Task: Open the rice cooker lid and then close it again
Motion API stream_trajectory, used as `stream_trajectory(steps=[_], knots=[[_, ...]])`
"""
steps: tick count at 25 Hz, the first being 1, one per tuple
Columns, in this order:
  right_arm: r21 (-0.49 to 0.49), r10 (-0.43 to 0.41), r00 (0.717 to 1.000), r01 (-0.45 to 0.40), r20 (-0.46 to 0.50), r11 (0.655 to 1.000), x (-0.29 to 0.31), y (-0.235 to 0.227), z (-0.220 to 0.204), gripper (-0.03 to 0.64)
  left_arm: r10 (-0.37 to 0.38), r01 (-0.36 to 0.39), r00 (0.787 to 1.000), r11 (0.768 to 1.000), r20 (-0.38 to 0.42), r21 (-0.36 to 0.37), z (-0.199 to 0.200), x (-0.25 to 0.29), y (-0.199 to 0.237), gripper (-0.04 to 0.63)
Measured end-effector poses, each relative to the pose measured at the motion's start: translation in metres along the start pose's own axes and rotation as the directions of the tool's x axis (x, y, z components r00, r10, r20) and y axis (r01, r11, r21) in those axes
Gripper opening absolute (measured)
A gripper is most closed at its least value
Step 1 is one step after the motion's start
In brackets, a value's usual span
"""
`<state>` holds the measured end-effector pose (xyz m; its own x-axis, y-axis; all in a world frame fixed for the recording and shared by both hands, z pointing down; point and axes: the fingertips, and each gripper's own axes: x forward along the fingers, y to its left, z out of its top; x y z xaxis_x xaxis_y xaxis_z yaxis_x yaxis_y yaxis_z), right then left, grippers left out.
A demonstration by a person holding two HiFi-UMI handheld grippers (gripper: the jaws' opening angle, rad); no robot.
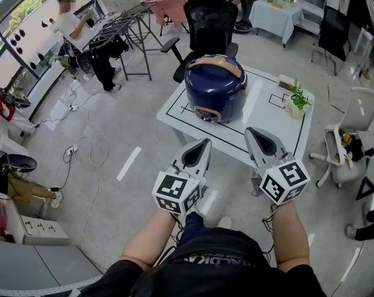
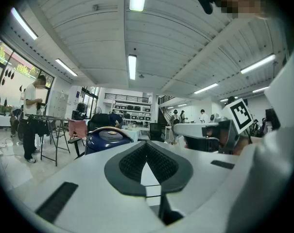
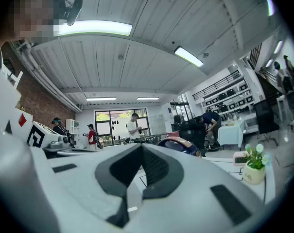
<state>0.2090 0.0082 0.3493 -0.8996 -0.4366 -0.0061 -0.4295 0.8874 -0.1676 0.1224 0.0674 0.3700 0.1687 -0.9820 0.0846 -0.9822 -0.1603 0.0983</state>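
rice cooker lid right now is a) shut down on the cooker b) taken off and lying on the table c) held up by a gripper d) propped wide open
a: the rice cooker has its lid down flush on the body, with nothing touching it.

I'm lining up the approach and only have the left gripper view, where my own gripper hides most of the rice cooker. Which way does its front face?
Observer: The rice cooker has its front panel toward the near edge of the table, lid down.
Operator: What stands to its right?
Observer: A small potted plant stands near the table's right edge, apart from the cooker.
Operator: And the right gripper's jaws?
Observer: The right gripper has its jaws together, nothing between them.
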Motion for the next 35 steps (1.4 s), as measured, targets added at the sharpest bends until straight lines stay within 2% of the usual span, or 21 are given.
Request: stream_trajectory(steps=[8, 12, 14, 17, 19, 35], knots=[[0.018, 0.011, 1.0, -0.011, 0.02, 1.0, 0.002, 0.006, 0.004, 0.002, 0.018, -0.018, 1.0, 1.0, 0.015, 0.003, 0.007, -0.006, 0.006, 0.003], [-0.002, 0.013, 0.999, -0.013, 0.038, 1.0, 0.007, 0.008, 0.01, 0.002, 0.034, -0.034, 0.999, 0.999, 0.026, -0.003, 0.013, -0.008, 0.014, 0.009], [-0.02, 0.015, 0.998, -0.014, 0.064, 1.0, 0.01, 0.01, 0.016, 0.032, 0.033, -0.033, 0.999, 0.999, 0.031, 0.003, 0.016, -0.008, 0.018, 0.09], [-0.076, -0.001, 0.995, 0.009, 0.102, 0.997, 0.016, 0.009, 0.026, 0.225, 0.033, -0.034, 0.999, 0.999, 0.041, 0.022, 0.021, -0.007, 0.025, 0.253], [-0.108, -0.02, 0.994, 0.031, 0.108, 0.994, 0.021, 0.008, 0.03, 0.235, 0.032, -0.033, 0.999, 0.999, 0.038, 0.031, 0.021, -0.006, 0.032, 0.293], [-0.127, -0.137, 0.987, 0.147, 0.086, 0.981, 0.102, -0.001, 0.036, 0.235, -0.062, 0.062, 0.998, 0.998, 0.033, 0.024, 0.037, 0.026, 0.118, 0.307]])
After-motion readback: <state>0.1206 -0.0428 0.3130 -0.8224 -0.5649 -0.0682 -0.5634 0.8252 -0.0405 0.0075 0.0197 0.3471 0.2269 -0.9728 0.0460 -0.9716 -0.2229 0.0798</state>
